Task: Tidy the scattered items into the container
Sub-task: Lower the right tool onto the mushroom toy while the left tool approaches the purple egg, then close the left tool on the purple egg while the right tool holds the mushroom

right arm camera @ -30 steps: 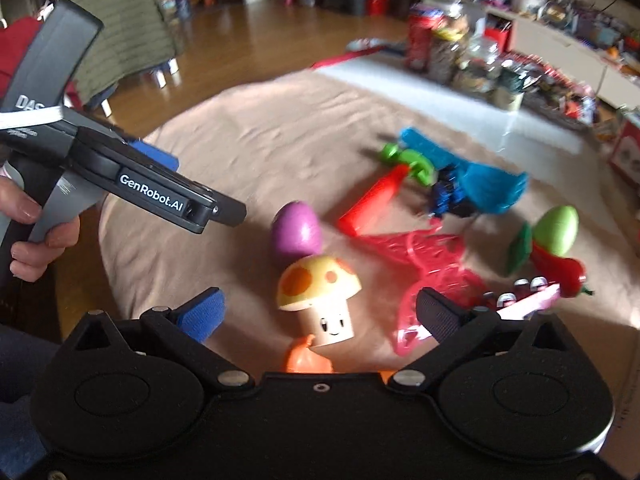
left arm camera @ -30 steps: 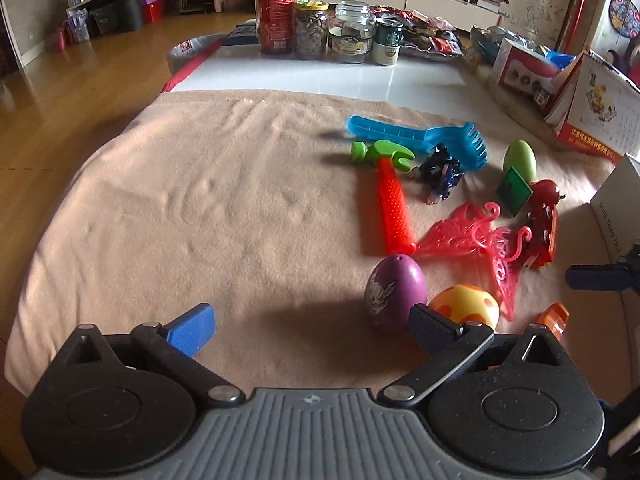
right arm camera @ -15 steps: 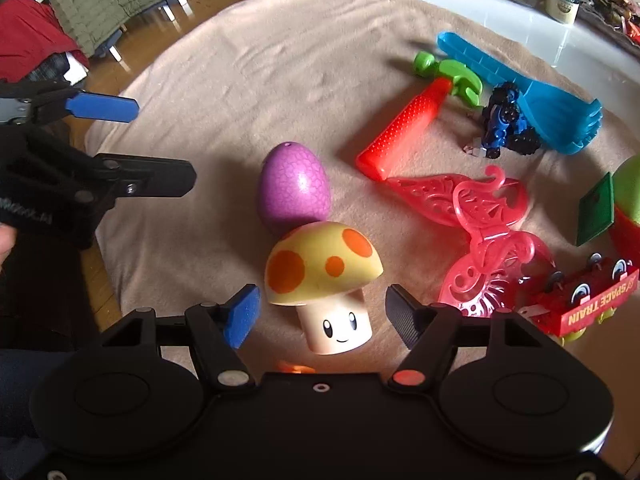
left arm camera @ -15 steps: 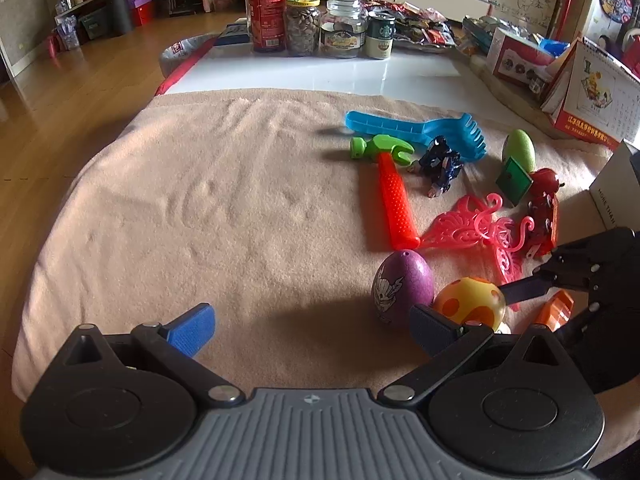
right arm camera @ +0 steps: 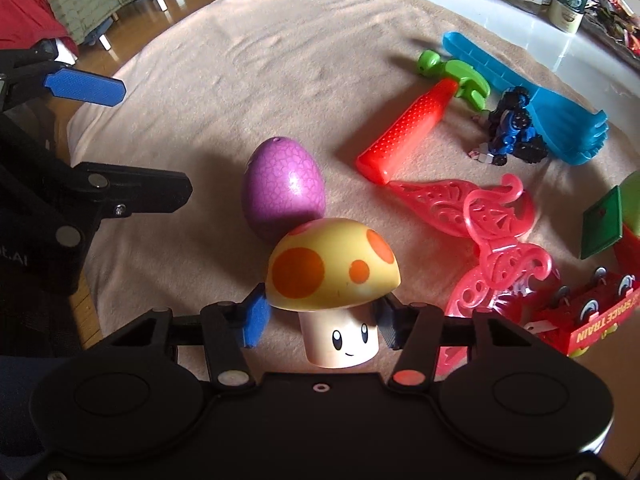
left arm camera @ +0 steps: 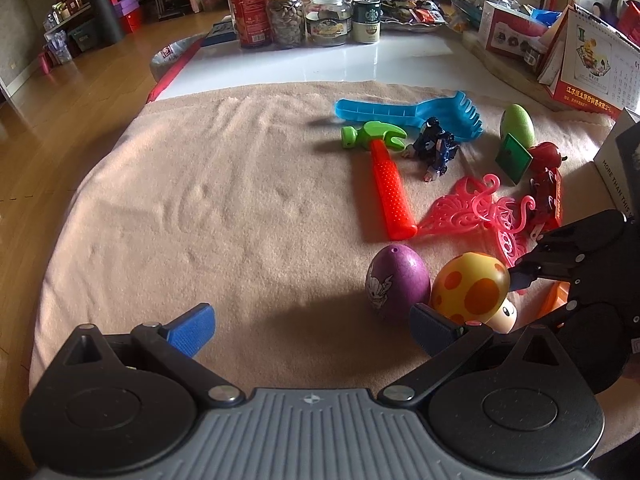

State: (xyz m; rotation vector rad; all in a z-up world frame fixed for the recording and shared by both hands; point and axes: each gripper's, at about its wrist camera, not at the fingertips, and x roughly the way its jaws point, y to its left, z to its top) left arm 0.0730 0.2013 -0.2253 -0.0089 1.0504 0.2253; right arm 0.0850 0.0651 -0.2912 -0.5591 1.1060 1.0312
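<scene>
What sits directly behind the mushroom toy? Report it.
A purple egg stands right behind the mushroom toy, beside its cap; the egg's lower near side is covered by that cap. Contact cannot be told.

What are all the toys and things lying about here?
Mushroom toy: one, yellow, orange spots, between the right claw's closing jaws.
Egg: one, purple, behind the mushroom.
Hammer: one, red handle, green head, mid-blanket.
Rake: one, blue, behind the hammer.
Robot figure: one, dark blue, beside the rake.
Butterfly: one, pink, right.
Train: one, red, far right.
Jars: several, at the back.
Blanket: one, beige.
Left claw: open, empty.
Right claw.
</scene>
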